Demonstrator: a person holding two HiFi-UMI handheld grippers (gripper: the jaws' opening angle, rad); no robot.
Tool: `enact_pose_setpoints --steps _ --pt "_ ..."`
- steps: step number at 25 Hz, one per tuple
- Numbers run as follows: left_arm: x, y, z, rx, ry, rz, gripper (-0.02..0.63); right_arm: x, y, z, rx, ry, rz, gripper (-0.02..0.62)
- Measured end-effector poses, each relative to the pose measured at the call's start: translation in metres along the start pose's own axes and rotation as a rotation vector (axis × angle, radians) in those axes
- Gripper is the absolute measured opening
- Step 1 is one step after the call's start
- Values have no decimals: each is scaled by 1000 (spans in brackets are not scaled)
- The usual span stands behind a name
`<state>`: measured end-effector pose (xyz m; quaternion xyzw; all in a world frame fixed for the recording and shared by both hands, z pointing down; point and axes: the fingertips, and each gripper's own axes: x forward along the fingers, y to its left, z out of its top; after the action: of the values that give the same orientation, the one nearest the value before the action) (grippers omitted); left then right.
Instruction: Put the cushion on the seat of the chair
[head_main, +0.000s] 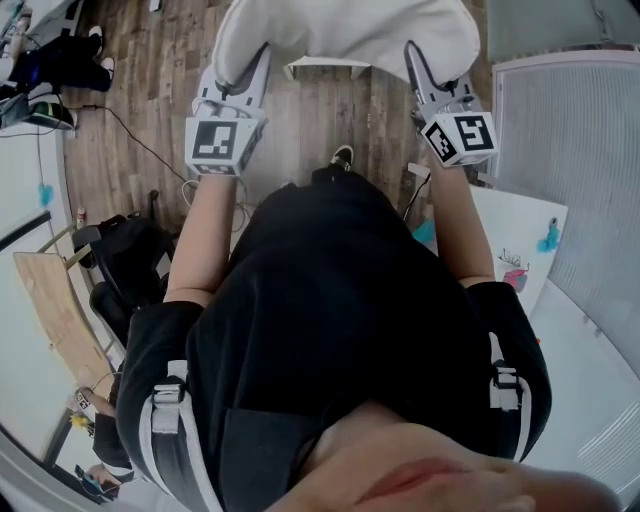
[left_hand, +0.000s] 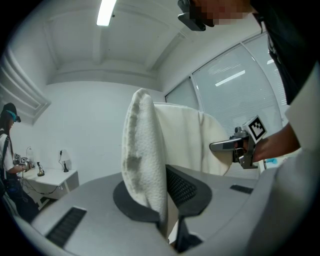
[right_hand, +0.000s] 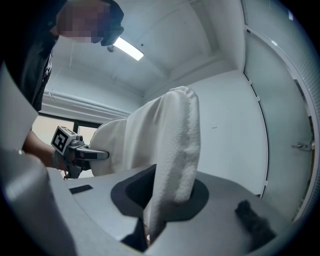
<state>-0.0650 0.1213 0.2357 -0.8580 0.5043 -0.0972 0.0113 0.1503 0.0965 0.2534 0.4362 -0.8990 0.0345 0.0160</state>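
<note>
The person in a black top held a white cushion up in front of the body, with one gripper on each side of it. The cushion was in the air over the wood floor and was not lying on anything. The left gripper had the left edge of the cushion. In the left gripper view its fingers were closed tight on the soft, bumpy cloth, and the edge stood up tall between them. The right gripper had the right edge. In the right gripper view its fingers were closed tight on the cloth in the same way, and that fold stood up between them too. Each gripper view showed the other gripper far across the cushion, pinching the other side. Both grippers pointed away from the person and were about level with each other. One shoe showed on the floor just under the cushion. A wooden board lay off to the person's left. A white board with small drawings stood to the right. Far back in the left gripper view, another person stood by a white tabletop at the wall. A long light shone on the ceiling.
</note>
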Motion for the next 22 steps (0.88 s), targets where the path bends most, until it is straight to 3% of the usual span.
enact_pose_setpoints --steps 10,14,18,22 --pt "40 -1 5 8 25 34 54 22 -43 -4 14 -2 42 49" --pt "71 19 -5 -2 45 43 54 57 -64 -14 23 8 58 49" --pt "60 -1 3 7 35 33 54 32 -62 -9 16 3 53 49" --pt "75 14 -2 0 35 31 54 50 -69 -10 9 9 53 49"
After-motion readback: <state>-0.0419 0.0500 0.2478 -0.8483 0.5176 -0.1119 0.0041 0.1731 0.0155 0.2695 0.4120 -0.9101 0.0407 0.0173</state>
